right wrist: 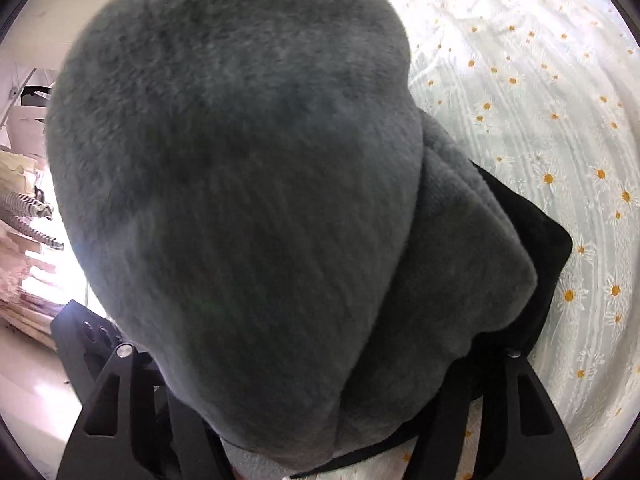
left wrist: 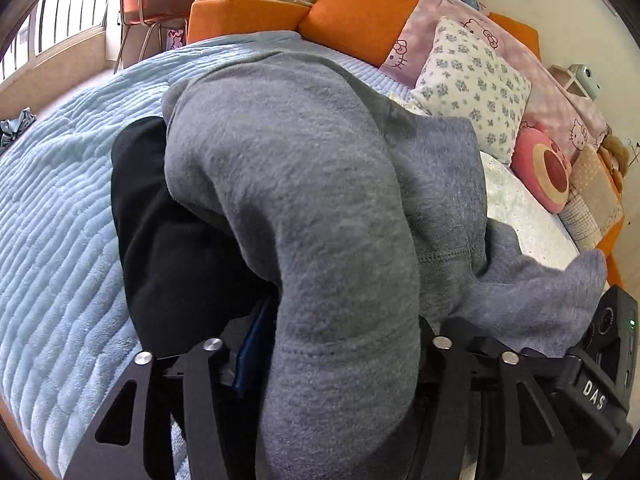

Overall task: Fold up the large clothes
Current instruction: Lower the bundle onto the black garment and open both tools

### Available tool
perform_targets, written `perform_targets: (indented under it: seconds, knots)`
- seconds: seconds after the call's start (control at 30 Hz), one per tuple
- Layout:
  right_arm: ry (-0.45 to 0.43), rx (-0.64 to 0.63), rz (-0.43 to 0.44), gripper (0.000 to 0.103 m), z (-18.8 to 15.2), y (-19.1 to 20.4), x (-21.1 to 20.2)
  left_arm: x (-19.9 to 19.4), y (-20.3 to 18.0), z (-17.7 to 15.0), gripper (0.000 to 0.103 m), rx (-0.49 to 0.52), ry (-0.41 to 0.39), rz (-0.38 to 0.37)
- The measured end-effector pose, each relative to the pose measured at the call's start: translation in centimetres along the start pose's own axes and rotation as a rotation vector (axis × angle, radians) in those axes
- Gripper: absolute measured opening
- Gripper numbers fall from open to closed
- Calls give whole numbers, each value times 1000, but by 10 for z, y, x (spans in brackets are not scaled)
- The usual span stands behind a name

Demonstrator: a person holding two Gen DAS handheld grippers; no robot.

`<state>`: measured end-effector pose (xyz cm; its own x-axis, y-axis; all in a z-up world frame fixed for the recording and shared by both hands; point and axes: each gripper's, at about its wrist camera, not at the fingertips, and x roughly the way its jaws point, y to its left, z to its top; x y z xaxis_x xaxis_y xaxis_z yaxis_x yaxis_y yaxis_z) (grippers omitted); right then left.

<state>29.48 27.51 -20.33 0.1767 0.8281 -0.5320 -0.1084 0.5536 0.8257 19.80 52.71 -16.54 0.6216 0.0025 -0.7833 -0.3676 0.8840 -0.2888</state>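
Nearest you, grey fleece (left wrist: 304,208) fills the space between the fingers of your left claw (left wrist: 336,360). The fingertips are buried under the cloth, so you cannot tell whether the pads press on it or stand slack. The same holds on the right: your right claw (right wrist: 320,380) has the fleece bulging between its arms, tips hidden.

The fleece runs straight ahead of the left claw and away from you, draped over a black garment (left wrist: 160,232) that shows on its left side. In the right view the black layer peeks out to the right of the grey bundle. Both claws sit at the near end, neither clearly closer.

Beyond lies the blue blanket (left wrist: 60,200), then the pillows (left wrist: 476,88) against the orange headboard (left wrist: 352,16). To your right a daisy sheet (right wrist: 540,120) covers the bed.

The fleece's far edge, sleeves and outline are hidden by its own bulk.
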Motion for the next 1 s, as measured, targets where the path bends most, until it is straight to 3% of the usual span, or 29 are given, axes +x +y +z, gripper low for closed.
perform_targets:
  seconds: [0.1,0.23,0.3,0.37,0.47,0.57,0.63,0.73,0.87,0.9,1.0]
  knots:
    - [118,0,14,71,11,-3,-12,-18,0,5,66,-19,9,-14]
    - [228,-74,-2,75,25,-9,-53,-72,-20,8,71,89,-53,9]
    - [228,-113,-39,84,32,-11,-74,-93,-30,14,76,118,-82,31]
    - [168,-163,-86,90,43,-10,-107,-112,-36,23,81,117,-116,15]
    - [87,-200,-63,92,60,2,-137,-126,-48,45,86,101,-142,-41]
    - [77,-262,-40,92,79,31,-150,-104,-59,66,88,80,-97,-80]
    - [83,-328,-16,92,83,56,-150,-81,-57,69,88,62,-54,-63]
    - [107,-468,4,92,77,95,-138,-42,-37,63,88,4,9,-46]
    - [165,-604,6,90,83,136,-97,-1,-14,54,88,-28,35,13]
    - [177,-628,-16,79,84,145,-85,6,-10,53,88,-38,42,15]
    - [221,-672,-83,61,82,152,-42,15,-4,53,92,-57,34,1]
